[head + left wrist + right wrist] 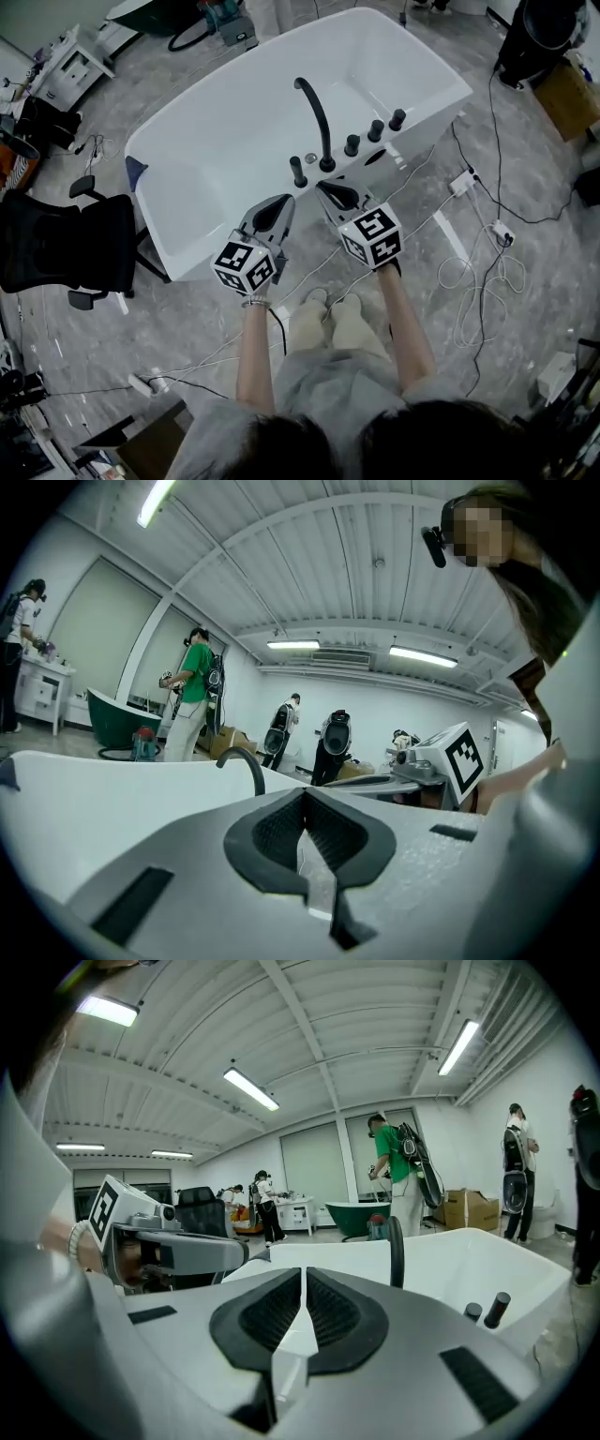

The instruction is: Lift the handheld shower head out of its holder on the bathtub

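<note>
- The handheld shower head [298, 172] stood as a slim black upright cylinder in its holder on the near rim of the white bathtub [197, 159]. Nothing touched it.
- Just right of it the black curved spout [319, 117] rose from the same rim and arched toward the far side over the basin.
- Farther right along the rim three black knobs [374, 130] sat in a row.
- The left gripper [283, 201] hung just near of the shower head, clear of the rim. Its jaws were together with nothing between them, as its own view [302, 797] showed.
- The right gripper [324, 187] hovered just beside the left one, near the spout's base. Its jaws were likewise pressed together and empty [302, 1277].
- Each gripper's marker cube lay toward the person, whose bare forearms reached in from the near edge of the head view.
- A black office chair [66, 248] stood on the grey floor left of the tub.
- White cables and a power strip [461, 182] lay on the floor to the right.
- In the left gripper view a person in a green shirt [192, 700] stood far off beside a green tub [117, 722].
</note>
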A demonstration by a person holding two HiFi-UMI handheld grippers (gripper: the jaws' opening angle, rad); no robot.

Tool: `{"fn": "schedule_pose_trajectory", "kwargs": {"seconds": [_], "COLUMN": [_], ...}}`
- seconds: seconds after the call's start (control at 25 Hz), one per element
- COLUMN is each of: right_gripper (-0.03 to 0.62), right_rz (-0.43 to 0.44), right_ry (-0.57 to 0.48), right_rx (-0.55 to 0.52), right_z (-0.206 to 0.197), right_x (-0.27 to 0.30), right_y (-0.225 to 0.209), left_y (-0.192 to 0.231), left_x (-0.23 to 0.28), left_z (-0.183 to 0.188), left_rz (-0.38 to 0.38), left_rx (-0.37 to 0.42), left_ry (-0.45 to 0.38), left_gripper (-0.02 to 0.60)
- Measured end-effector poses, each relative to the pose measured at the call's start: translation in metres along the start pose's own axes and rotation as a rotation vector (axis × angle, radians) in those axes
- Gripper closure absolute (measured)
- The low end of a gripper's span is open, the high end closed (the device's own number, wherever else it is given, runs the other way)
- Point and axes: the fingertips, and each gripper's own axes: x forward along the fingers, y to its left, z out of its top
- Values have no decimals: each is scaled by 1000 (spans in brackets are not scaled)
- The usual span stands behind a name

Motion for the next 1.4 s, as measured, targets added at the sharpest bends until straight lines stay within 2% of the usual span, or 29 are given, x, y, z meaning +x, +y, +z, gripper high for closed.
{"fn": "schedule_pose_trajectory", "kwargs": {"seconds": [0.12, 0.36, 0.8, 1.4], "right_gripper": [592, 591, 517, 464], "right_rz": [19, 57, 75, 128], "right_ry": [9, 44, 112, 127], "right_rx": [-4, 3, 22, 24], "right_z": [-17, -54, -118, -154], "right_x": [13, 62, 127, 186], "right_y": [-13, -27, -51, -68], "left_y": [7, 49, 97, 134], "left_x": [8, 19, 36, 67], "left_z": [-17, -53, -103, -152], "left_rz": [30, 91, 111, 118], "left_rx": [-17, -80, -114, -139], "left_ry": [-4, -11, 24, 64], "left_gripper": [577, 577, 577, 577]}}
